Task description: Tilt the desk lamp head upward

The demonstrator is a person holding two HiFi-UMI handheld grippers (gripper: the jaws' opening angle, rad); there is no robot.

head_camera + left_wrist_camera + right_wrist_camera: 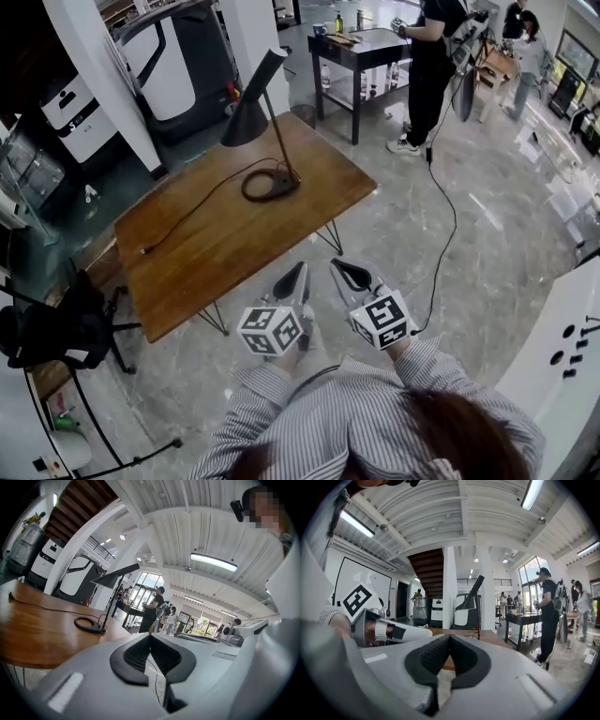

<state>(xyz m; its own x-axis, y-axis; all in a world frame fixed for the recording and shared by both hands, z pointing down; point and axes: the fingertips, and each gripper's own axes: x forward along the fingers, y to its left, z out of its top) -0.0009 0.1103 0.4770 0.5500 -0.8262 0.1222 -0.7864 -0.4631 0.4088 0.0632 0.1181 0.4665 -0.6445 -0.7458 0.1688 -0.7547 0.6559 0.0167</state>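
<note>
Though fingers [292, 281] touch, lamp [247, 119] stands well ahead.

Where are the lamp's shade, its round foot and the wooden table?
lamp shade [246, 120]: head view, middle of the black cone.
round foot [287, 185]: head view, thick side of its dark ring.
wooden table [216, 248]: head view, bare middle of its top.

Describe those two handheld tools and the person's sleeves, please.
The left gripper and right gripper are pale grey plastic shells. Each tapers to two jaws lined with black ribbed pads. Each carries a white cube printed with black square markers. The sleeves belong to a shirt with fine grey and white stripes.
</note>
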